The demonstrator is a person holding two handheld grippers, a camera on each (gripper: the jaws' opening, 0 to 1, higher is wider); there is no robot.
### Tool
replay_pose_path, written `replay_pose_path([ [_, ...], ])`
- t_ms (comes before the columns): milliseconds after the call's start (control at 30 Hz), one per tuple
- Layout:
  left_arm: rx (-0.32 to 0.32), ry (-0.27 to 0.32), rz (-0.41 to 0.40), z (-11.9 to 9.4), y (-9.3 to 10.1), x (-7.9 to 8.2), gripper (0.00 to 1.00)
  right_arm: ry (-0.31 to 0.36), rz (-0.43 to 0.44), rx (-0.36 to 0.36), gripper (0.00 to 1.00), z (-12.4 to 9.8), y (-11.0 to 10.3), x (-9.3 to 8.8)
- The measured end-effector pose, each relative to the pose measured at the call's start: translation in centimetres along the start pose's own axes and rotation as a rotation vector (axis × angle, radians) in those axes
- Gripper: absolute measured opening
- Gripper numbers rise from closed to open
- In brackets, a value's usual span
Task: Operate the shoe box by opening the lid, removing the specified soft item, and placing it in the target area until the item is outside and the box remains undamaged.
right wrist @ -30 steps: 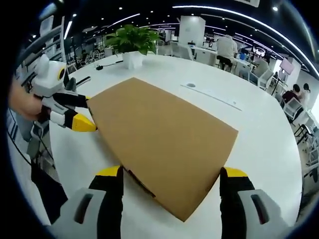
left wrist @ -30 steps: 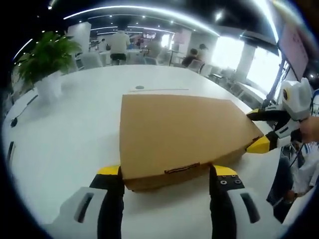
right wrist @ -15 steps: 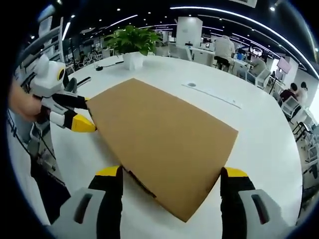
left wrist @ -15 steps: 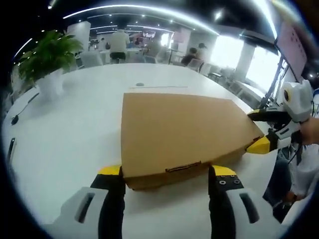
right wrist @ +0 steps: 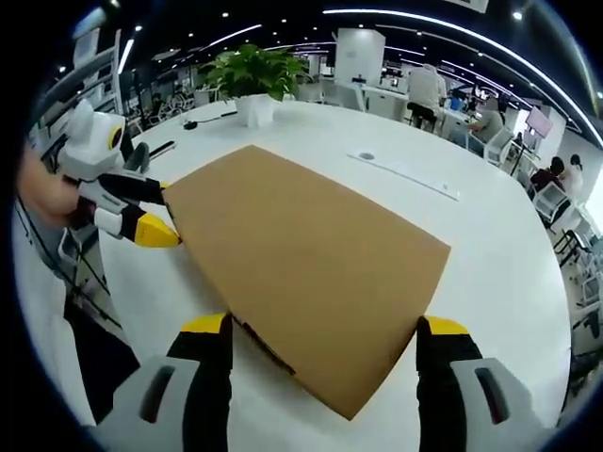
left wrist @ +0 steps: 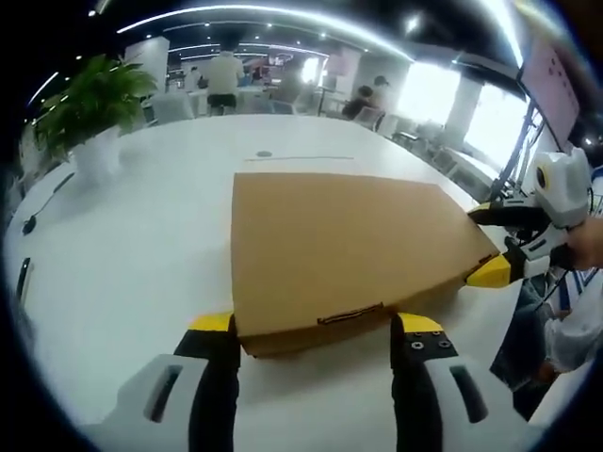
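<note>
Both tools, left [left wrist: 316,325] and right [right wrist: 323,330], gape apart astride the shoe box [left wrist: 344,245]; its light, probably crushable cardboard lid wants lifting gently at the near edge.

Flat brown cardboard shoe box [left wrist: 349,247] lies closed on the white table [left wrist: 132,264].

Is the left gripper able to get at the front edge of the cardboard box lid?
Probably yes: the left gripper is open, its fingers either side of the box lid front edge, nothing between.
</note>
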State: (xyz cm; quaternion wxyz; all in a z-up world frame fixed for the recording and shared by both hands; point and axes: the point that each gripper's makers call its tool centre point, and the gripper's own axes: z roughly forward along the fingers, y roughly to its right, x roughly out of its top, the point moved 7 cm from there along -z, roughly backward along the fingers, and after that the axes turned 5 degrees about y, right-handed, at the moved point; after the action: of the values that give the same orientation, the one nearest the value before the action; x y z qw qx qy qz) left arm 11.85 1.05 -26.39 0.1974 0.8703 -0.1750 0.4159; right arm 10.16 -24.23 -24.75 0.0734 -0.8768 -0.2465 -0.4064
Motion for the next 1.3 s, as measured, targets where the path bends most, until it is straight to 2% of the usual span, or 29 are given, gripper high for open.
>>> replay_pose_path([
  [300, -0.002, -0.02, 0.003, -0.5, -0.2, -0.3, 0.61, -0.018, -0.004, 0.005, 0.81, -0.2, -0.4, -0.1],
  [667, 0.0, -0.043, 0.0, -1.1, 0.3, -0.8, 0.61, 0.002, 0.006, -0.003, 0.81, -0.9, -0.9, -0.8],
  [1300, 0.006, -0.027, 0.004, -1.8, 0.9, -1.4, 0.6, -0.014, 0.002, 0.004, 0.81, -1.5, -1.0, -1.2],
])
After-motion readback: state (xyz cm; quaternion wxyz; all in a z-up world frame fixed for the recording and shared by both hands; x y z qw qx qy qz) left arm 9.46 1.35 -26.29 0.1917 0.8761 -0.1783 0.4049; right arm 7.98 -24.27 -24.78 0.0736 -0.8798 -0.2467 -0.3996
